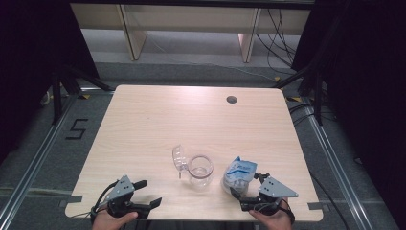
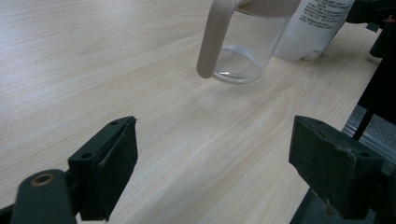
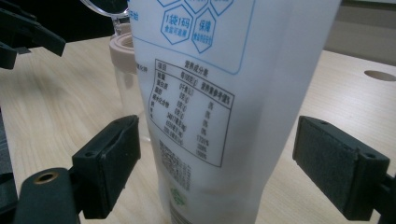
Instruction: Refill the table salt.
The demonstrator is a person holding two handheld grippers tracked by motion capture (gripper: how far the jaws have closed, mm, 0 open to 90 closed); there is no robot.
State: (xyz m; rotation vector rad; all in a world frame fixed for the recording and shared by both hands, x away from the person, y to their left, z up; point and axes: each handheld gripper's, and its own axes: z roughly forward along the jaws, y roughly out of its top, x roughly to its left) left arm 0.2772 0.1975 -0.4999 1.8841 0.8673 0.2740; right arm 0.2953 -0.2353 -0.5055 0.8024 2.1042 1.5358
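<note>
My right gripper (image 3: 217,163) is spread wide around the standing white pouch (image 3: 224,93), not yet squeezing, lined up for a grab. My left gripper (image 2: 212,163) waits empty and agape, aimed at the 1 clear jar (image 2: 243,51) beside the pouch, lid flipped back to receive.

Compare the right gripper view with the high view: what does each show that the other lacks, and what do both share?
Right gripper view alone: the printed nutrition table on the white pouch, readable as a grid, with open jaws either side of the pouch.
High view alone: both hands, the left gripper, and the table's full outline.
Both: the pouch, the clear jar beside it with its lid swung open, and the round hole in the tabletop.
</note>
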